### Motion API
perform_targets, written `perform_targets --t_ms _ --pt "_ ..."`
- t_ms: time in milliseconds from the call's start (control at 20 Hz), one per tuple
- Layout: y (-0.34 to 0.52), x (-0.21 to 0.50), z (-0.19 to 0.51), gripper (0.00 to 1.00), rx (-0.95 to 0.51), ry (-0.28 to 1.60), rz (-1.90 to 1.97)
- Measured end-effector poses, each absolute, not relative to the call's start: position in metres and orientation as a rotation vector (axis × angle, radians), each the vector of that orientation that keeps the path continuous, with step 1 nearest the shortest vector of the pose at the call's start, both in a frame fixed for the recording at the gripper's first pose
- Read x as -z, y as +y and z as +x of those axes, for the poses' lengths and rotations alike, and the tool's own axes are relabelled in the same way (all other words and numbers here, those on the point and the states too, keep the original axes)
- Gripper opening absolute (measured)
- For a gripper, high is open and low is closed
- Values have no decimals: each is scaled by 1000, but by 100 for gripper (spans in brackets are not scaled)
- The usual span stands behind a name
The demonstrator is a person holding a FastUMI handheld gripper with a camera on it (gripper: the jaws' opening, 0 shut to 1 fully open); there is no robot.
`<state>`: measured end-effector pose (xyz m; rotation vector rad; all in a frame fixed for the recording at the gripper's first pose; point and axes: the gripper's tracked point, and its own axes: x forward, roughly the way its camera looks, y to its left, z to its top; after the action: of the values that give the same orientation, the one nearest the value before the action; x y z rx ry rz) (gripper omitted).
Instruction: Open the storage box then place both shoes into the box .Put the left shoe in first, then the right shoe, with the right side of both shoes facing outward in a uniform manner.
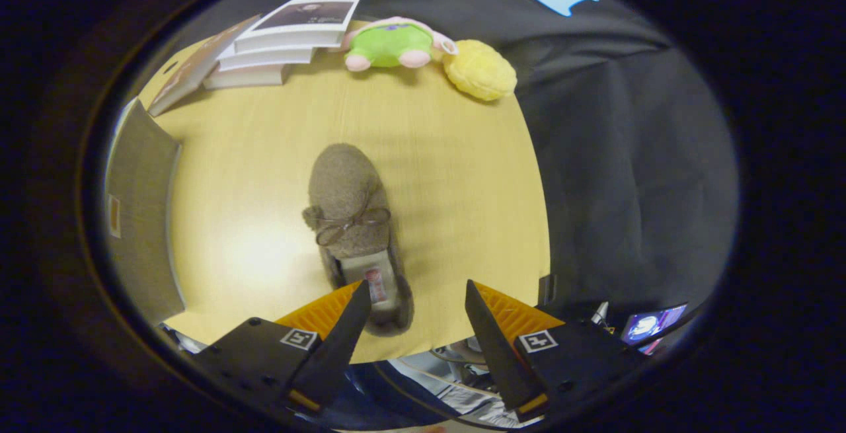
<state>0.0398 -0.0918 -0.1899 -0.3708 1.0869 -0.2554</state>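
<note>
A brown fuzzy shoe (355, 221) with a bow lies on the yellow wooden table (456, 175), toe pointing away from me and heel toward the fingers. My gripper (418, 294) hovers above the table's near edge, open, nothing between its fingers. The left finger's tip overlaps the shoe's heel in the image; whether it touches is unclear. The grey storage box (142, 215) stands left of the shoe, and one flat side of it shows.
A stack of books (277, 46) lies at the far side of the table, with a green and pink plush toy (393, 43) and a yellow fluffy ball (480, 69) beside it. The table's right edge drops off to black cloth.
</note>
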Motion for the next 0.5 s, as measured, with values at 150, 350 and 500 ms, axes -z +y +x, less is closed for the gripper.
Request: perform_targets --t_ms 150,350,500 --pt "-103 217 49 89 242 1126 -384" --pt "-101 249 63 80 175 1162 -365" --pt "-104 262 71 59 147 1166 -377"
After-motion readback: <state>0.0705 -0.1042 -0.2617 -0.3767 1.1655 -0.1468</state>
